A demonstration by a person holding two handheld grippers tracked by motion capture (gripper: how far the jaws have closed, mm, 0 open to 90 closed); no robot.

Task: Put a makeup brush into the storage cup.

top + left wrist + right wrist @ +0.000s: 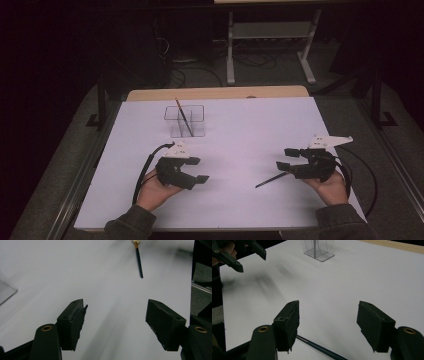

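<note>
Dark pencil point(272, 179): flat on the white sheet point(240, 130) in the high view, slanting from lower left up toward the right gripper point(286, 159), its upper end just under that gripper's jaws. Jaws there spread wide, nothing between the pads, right hand point(331, 187) behind them. Across the sheet, well apart, left gripper point(198, 169) in the left hand point(155, 191), jaws likewise parted and empty, pointing toward the middle of the sheet. Farther back, a clear plastic holder point(185, 120) with two compartments, one thin brush or pencil point(184, 117) leaning in it, tilted rather than upright. Beyond the sheet, a strip of bare wooden tabletop point(215, 93).

Left gripper view: own gripper point(115, 317) with both black pads wide apart over bare white paper, gripping nothing. Ahead near the top edge, the same dark pencil point(139, 262), with a brass-coloured band and a pale tip at its far end, well clear of the pads.

Right gripper view: own gripper point(328, 320) gaping, pads touching nothing. Pencil point(322, 349) low in the picture, running from beside the left pad down toward the bottom edge, on the paper rather than gripped. Holder point(319, 248) far ahead, other gripper point(243, 258) at upper left.
</note>
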